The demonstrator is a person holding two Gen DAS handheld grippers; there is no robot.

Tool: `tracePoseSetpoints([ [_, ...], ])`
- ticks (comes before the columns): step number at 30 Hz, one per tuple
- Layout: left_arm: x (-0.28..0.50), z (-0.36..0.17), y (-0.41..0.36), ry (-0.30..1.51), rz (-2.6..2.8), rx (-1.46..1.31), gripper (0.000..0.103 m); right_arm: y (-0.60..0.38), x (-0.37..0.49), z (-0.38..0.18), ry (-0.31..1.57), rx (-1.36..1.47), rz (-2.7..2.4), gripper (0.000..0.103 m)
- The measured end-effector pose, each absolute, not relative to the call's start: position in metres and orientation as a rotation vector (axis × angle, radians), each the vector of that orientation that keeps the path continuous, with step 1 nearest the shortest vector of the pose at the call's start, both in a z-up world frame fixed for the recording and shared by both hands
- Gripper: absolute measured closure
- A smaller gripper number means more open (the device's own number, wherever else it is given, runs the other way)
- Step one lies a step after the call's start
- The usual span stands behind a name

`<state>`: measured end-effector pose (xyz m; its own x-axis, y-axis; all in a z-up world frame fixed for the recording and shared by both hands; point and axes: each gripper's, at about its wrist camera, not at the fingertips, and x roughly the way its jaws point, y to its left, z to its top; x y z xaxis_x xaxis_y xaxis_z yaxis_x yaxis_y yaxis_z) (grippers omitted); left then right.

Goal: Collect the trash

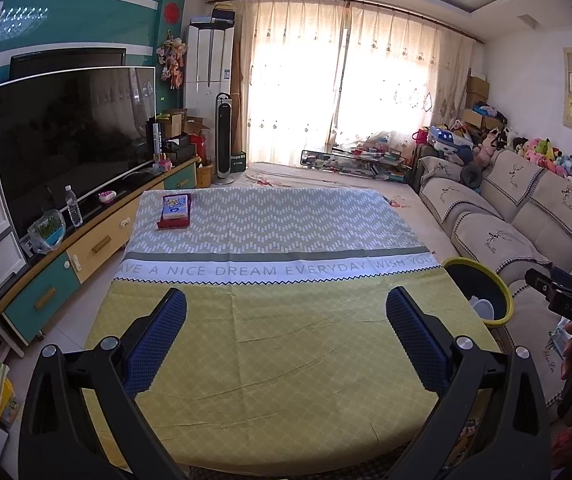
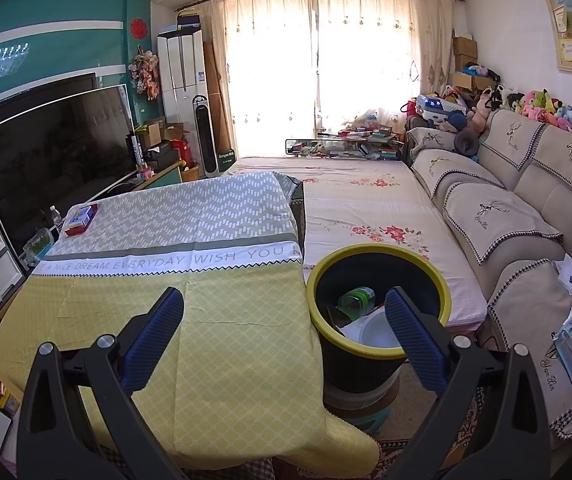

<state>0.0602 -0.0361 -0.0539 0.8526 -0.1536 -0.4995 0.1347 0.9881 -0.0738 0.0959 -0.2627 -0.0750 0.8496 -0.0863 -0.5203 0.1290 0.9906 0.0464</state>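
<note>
Left tool [image 1: 286,312]: released, jaws spread wide and holding nothing, hovering over the near yellow part of the tabletop [image 1: 286,360].
Right tool [image 2: 284,312]: also released and empty, hanging between the tabletop's right edge and the bin [image 2: 377,352].
Bin: black with a yellow rim, standing just beside the tabletop's right edge, probably so trash can be dropped straight in.
Collected trash: a green bottle [image 2: 357,300] and a white bowl-like container [image 2: 377,334] lie inside the bin (other bits are too dark to name).
Remaining item: a small printed box [image 1: 176,210] sits at the far left of the tabletop; whether it counts as trash cannot be told.
Progress: likely near the end, judging by the otherwise bare cloth.
</note>
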Motion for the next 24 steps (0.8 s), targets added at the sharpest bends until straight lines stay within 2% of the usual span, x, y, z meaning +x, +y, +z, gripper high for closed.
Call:
tracePoseSetpoints([
  [17,0.079,-0.06,-0.04,0.538,-0.166,-0.029,0.005,-0.258,0.104,-0.084,0.559,0.072,-0.098,0.007],
  [24,0.167,-0.088,-0.01,0.626,-0.043,0.048,0.005,-0.239,0.175,-0.09,0.628,0.026,-0.039,0.007],
])
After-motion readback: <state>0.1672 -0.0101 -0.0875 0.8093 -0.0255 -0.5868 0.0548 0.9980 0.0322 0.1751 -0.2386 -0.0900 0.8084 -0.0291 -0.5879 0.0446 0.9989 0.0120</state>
